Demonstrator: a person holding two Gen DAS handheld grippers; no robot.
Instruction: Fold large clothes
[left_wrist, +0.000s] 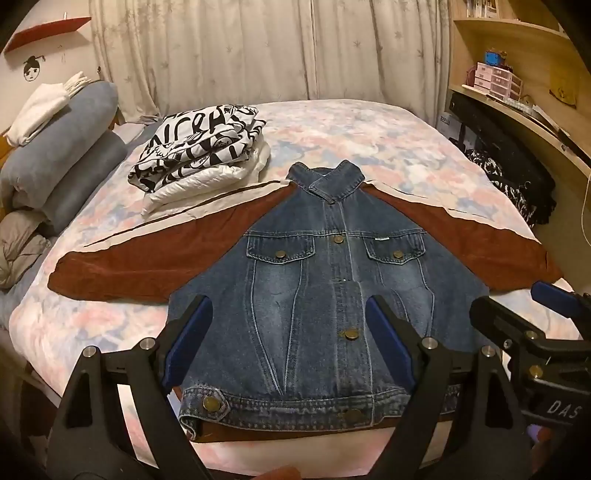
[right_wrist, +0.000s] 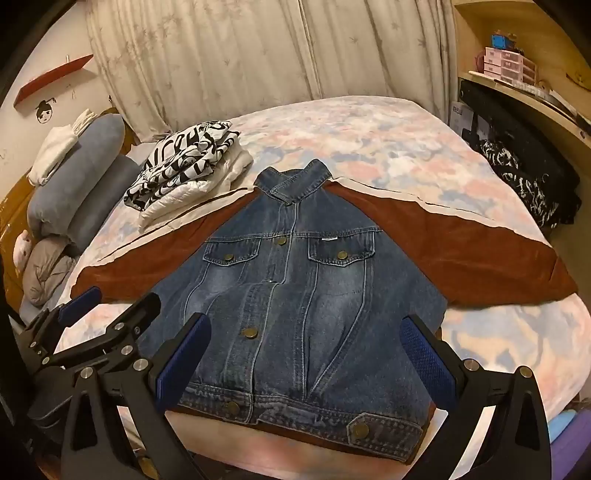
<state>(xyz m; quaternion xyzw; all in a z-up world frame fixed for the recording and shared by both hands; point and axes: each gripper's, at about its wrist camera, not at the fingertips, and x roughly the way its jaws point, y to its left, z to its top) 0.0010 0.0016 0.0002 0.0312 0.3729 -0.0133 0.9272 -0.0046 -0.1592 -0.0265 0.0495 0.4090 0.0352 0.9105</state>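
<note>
A denim jacket with rust-brown sleeves lies flat and face up on the bed, collar toward the curtains, both sleeves spread out to the sides. My left gripper hovers open over the jacket's lower half, nothing between its blue pads. My right gripper hangs open above the hem on the right, also holding nothing. Each gripper shows in the other's view, the right gripper at the right edge and the left gripper at the lower left.
A stack of folded clothes, a black-and-white print on top, sits beyond the left sleeve. Rolled blue bedding and pillows line the left. A wooden shelf unit and dark items stand on the right. The floral bedsheet stretches behind the collar.
</note>
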